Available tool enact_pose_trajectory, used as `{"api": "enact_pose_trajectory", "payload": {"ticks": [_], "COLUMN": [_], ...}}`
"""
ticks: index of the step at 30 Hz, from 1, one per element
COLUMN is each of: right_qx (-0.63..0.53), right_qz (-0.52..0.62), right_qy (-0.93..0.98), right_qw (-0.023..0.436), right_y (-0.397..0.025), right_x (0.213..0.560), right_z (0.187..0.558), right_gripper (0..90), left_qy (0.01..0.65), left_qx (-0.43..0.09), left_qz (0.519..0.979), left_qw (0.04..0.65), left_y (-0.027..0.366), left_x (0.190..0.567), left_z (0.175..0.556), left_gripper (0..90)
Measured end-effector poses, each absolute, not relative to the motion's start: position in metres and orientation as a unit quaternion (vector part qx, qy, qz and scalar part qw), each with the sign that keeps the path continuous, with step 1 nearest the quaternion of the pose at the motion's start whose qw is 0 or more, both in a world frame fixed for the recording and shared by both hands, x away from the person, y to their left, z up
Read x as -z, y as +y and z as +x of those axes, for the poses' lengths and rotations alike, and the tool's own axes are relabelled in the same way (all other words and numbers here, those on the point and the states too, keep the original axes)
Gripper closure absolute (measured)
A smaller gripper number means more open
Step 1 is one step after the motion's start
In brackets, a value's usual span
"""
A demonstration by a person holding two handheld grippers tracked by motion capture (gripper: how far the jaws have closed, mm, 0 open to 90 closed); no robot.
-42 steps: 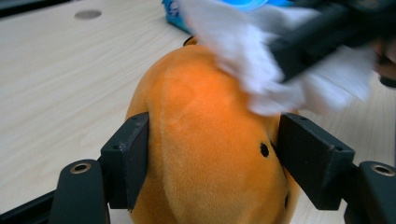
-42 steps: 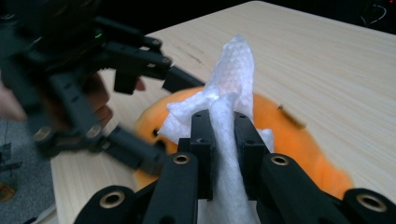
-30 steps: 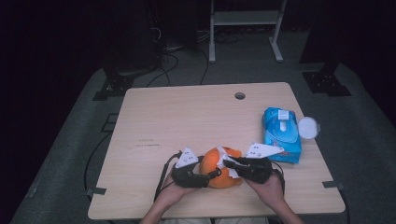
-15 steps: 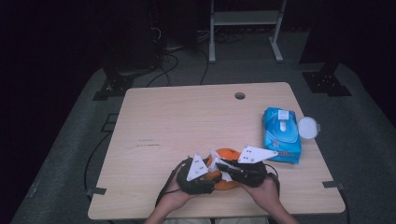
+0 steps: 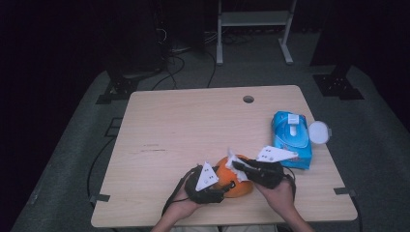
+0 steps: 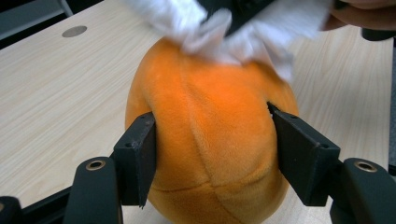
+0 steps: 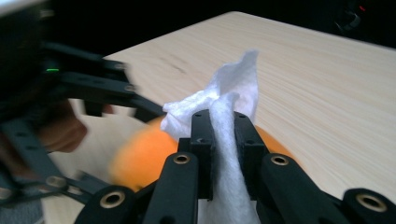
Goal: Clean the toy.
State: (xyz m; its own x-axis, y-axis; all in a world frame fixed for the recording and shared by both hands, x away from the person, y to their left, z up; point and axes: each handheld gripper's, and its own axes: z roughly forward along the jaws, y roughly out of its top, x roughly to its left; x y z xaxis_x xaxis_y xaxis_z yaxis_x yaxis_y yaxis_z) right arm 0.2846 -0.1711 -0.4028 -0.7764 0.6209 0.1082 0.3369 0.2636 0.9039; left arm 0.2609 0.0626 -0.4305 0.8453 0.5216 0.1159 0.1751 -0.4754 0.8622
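Note:
An orange plush ball rests on the wooden table near its front edge. My left gripper clamps the ball from its left. In the left gripper view both jaws press into the sides of the ball. My right gripper comes in from the right, shut on a crumpled white wipe. The wipe lies against the ball's top. In the right gripper view the wipe sticks up between the closed jaws, with the ball just below.
A blue pack of wipes lies at the table's right edge, with its white round lid flipped open beyond it. A cable hole sits near the far edge. Black stands and cables are on the floor behind.
Both hands and the ball have shifted slightly toward the front edge. The left gripper has turned so its plate stands more upright. The wipe stays on the ball's top.

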Motion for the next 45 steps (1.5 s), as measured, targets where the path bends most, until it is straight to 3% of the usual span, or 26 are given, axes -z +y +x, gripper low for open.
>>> {"api": "enact_pose_trajectory", "payload": {"ticks": [2, 3, 5, 10, 14, 18, 21, 23, 26, 28, 32, 39, 45], "right_qx": [-0.526, -0.523, -0.523, -0.514, -0.523, -0.505, -0.511, -0.514, -0.511, -0.519, -0.516, -0.503, -0.514], "right_qz": [0.317, 0.311, 0.3, 0.287, 0.286, 0.256, 0.306, 0.326, 0.309, 0.291, 0.295, 0.333, 0.264], "right_qy": [0.778, 0.781, 0.786, 0.795, 0.792, 0.809, 0.789, 0.783, 0.791, 0.795, 0.795, 0.784, 0.803], "right_qw": [0.13, 0.14, 0.138, 0.147, 0.133, 0.156, 0.15, 0.129, 0.133, 0.115, 0.123, 0.148, 0.148], "right_y": [-0.176, -0.175, -0.168, -0.161, -0.161, -0.15, -0.173, -0.181, -0.17, -0.161, -0.167, -0.191, -0.153], "right_x": [0.404, 0.404, 0.405, 0.402, 0.399, 0.398, 0.404, 0.41, 0.41, 0.409, 0.407, 0.406, 0.398], "right_z": [0.286, 0.282, 0.277, 0.277, 0.273, 0.267, 0.282, 0.285, 0.276, 0.272, 0.279, 0.285, 0.269], "right_gripper": [80.5, 80.7, 80.7, 80.6, 80.5, 80.5, 80.7, 80.7, 80.7, 80.6, 80.6, 80.6, 80.3], "left_qy": [0.211, 0.236, 0.261, 0.245, 0.222, 0.224, 0.241, 0.254, 0.273, 0.266, 0.254, 0.236, 0.21], "left_qx": [-0.176, -0.133, -0.117, -0.146, -0.16, -0.155, -0.136, -0.117, -0.11, -0.125, -0.136, -0.146, -0.17], "left_qz": [0.837, 0.829, 0.819, 0.822, 0.832, 0.831, 0.824, 0.819, 0.803, 0.812, 0.816, 0.821, 0.832], "left_qw": [0.473, 0.49, 0.497, 0.493, 0.482, 0.485, 0.495, 0.501, 0.518, 0.504, 0.501, 0.498, 0.485], "left_y": [0.062, 0.064, 0.067, 0.066, 0.062, 0.068, 0.076, 0.076, 0.075, 0.075, 0.078, 0.073, 0.066], "left_x": [0.43, 0.425, 0.423, 0.428, 0.43, 0.433, 0.436, 0.433, 0.429, 0.43, 0.434, 0.433, 0.432], "left_z": [0.262, 0.266, 0.27, 0.265, 0.262, 0.264, 0.27, 0.273, 0.277, 0.276, 0.273, 0.268, 0.262], "left_gripper": [34.8, 30.2, 27.6, 35.9, 37.1, 38.1, 38.0, 32.2, 19.2, 23.0, 34.3, 36.2, 37.1]}}
